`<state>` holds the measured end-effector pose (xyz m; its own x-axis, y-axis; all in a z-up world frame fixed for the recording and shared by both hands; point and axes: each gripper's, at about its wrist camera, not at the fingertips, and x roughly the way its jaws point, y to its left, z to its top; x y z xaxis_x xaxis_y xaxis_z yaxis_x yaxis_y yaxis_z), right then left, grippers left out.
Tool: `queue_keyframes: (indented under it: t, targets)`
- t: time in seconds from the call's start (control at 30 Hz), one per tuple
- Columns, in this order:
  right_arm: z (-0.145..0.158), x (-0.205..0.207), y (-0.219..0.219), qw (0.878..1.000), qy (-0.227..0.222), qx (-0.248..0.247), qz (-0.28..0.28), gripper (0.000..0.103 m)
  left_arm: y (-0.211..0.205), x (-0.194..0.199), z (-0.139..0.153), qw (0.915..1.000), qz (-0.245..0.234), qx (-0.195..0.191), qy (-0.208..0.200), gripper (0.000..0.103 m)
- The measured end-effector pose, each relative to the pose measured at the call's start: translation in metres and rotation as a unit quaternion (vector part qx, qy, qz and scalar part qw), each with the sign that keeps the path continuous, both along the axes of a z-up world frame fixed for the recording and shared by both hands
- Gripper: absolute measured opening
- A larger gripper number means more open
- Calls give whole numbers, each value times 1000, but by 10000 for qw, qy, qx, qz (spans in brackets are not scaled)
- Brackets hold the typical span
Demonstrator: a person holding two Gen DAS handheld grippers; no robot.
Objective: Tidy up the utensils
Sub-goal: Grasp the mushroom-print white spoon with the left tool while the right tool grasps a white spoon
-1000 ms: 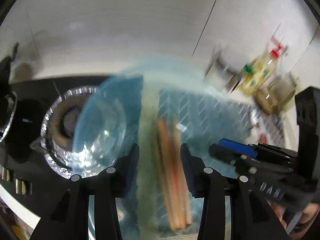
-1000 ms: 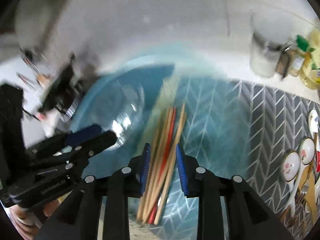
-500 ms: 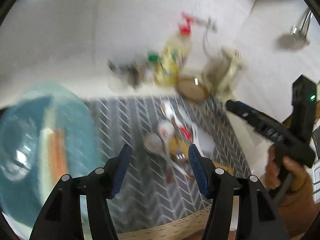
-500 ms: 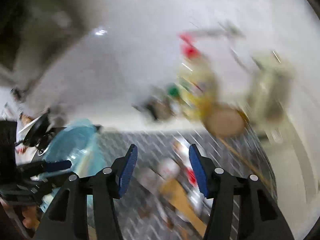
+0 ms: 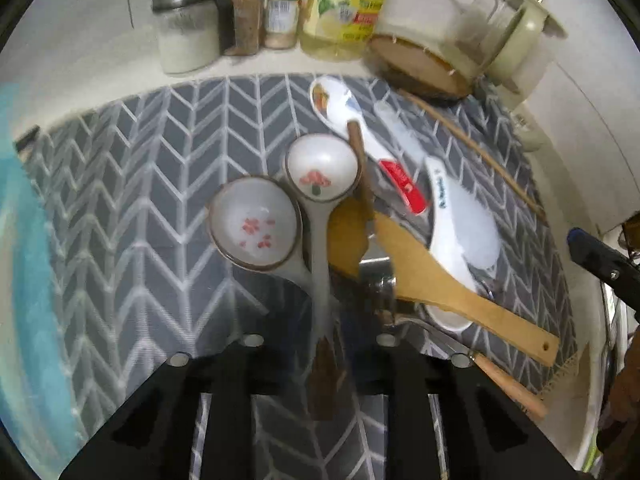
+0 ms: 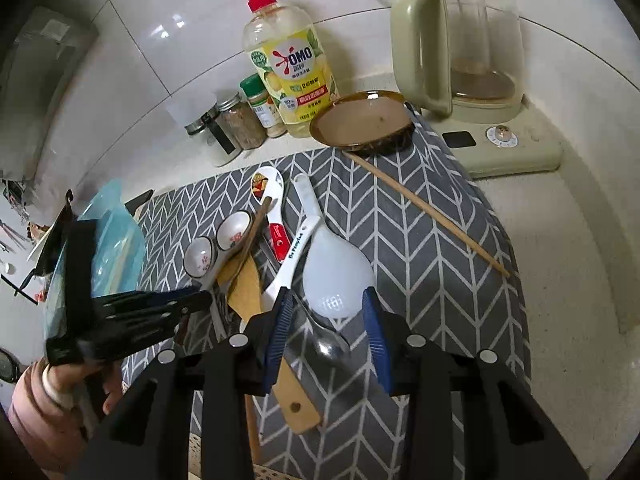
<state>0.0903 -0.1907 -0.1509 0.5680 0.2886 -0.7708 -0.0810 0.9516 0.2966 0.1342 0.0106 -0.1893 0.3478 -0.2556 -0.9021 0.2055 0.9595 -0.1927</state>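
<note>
Several utensils lie piled on a grey chevron mat (image 5: 140,200): two flowered ceramic spoons (image 5: 254,228) (image 5: 322,168), a wooden spatula (image 5: 432,276), a white rice paddle (image 6: 336,272), a metal spoon (image 6: 328,344) and one chopstick (image 6: 424,208). My left gripper (image 5: 320,340) points steeply down. Its blurred jaws are closing on the upper ceramic spoon's handle (image 5: 320,280), and from the right wrist view this gripper (image 6: 196,298) looks almost shut. My right gripper (image 6: 326,332) hovers over the paddle's head and the metal spoon. Its blue pads (image 6: 280,320) are closing but stand apart, touching nothing.
Spice jars (image 5: 244,16), a yellow detergent bottle (image 6: 288,68), a brown dish (image 6: 360,122) and a green kettle (image 6: 456,40) line the back of the counter. A blue bowl (image 6: 112,248) sits at the mat's left end. A person's hand (image 6: 44,392) holds the left gripper.
Both grippers swung right, away from the blue bowl with the chopsticks, to the utensil pile. The left one sank close to the spoons. Both jaws widened, then narrowed.
</note>
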Motion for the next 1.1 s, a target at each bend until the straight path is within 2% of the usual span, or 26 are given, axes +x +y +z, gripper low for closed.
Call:
queue_keyframes:
  t: [0.1, 0.17, 0.33, 0.43, 0.57, 0.73, 0.83, 0.9, 0.97, 1.07, 1.1]
  targets:
    - [-2, 0, 1, 9999, 19, 25, 105, 36, 0, 0, 1, 9999, 133, 1, -19, 20]
    - [-6, 0, 5, 9997, 62, 40, 217, 36, 3, -2, 4, 9997, 249, -77, -36, 10]
    - [-12, -3, 26, 9975, 164, 111, 682, 36, 12, -11, 15, 9993, 306, -190, -18, 10]
    - [-15, -11, 49, 9924, 200, 161, 1203, 34, 18, -22, 20, 9993, 319, -201, 29, 10]
    - [-30, -20, 71, 9862, 351, -147, 1610, 34, 28, -44, 22, 9988, 371, -306, 118, 10]
    - [-52, -25, 78, 9820, 497, -719, 1674, 34, 36, -57, 6, 9989, 302, -99, 333, 11]
    - [-61, -25, 81, 9805, 461, -867, 1703, 34, 41, -54, 5, 9989, 399, -147, 218, 11]
    - [-62, -23, 86, 9799, 403, -843, 1762, 34, 40, -47, 6, 9990, 409, -106, 124, 16]
    - [-62, -21, 88, 9795, 399, -870, 1775, 34, 36, -38, 5, 9992, 383, 60, 39, 29]
    - [-61, -21, 86, 9803, 405, -868, 1726, 34, 29, -29, -4, 9995, 292, 87, 107, 30]
    - [-60, -21, 82, 9810, 431, -831, 1698, 34, 27, -30, -5, 9995, 291, 105, -18, 30]
